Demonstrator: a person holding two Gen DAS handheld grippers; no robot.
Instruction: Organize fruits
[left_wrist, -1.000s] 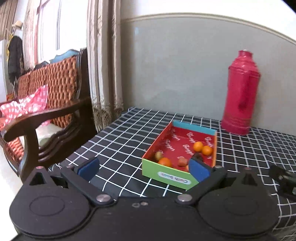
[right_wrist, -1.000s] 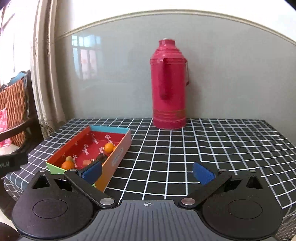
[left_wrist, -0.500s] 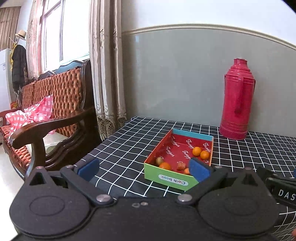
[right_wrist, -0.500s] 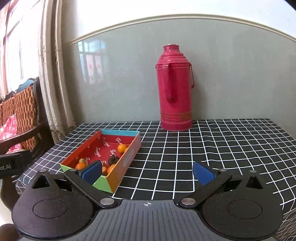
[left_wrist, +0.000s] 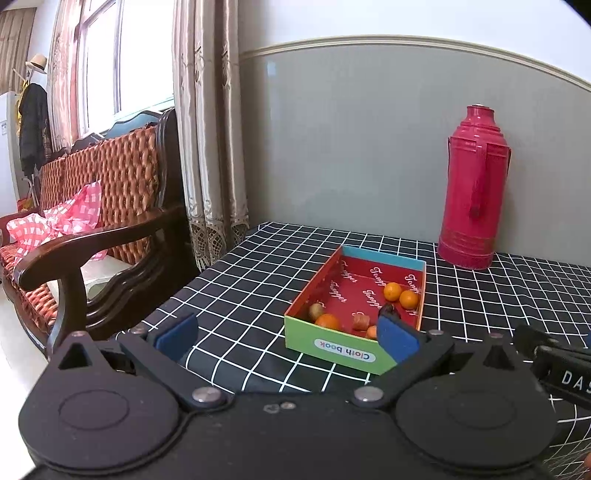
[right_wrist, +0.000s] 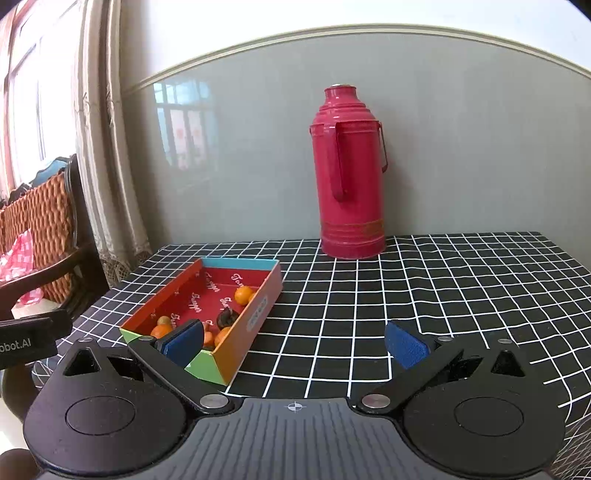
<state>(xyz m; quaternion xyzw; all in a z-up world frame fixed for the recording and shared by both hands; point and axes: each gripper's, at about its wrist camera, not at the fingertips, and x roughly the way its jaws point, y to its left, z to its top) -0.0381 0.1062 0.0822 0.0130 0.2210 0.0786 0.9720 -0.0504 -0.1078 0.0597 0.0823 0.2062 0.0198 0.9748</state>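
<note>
A shallow colourful box (left_wrist: 345, 349) with a red inside sits on the black checked tablecloth (left_wrist: 251, 288). In it lie several small oranges (left_wrist: 392, 291), a brownish round fruit (left_wrist: 316, 311), a reddish piece (left_wrist: 360, 320) and a dark fruit (right_wrist: 226, 317). The box also shows in the right wrist view (right_wrist: 255, 321). My left gripper (left_wrist: 286, 338) is open and empty, held back from the box's near end. My right gripper (right_wrist: 295, 345) is open and empty, to the right of the box.
A tall red thermos (left_wrist: 474, 188) stands at the back of the table by the grey wall; it also shows in the right wrist view (right_wrist: 349, 173). A wooden sofa (left_wrist: 92, 229) with a pink checked cloth (left_wrist: 62, 221) stands left of the table. Curtains (left_wrist: 207, 147) hang behind.
Both grippers have drawn back and risen from the box, which looks smaller and farther. Both stay open and empty. The fruits have not moved.
</note>
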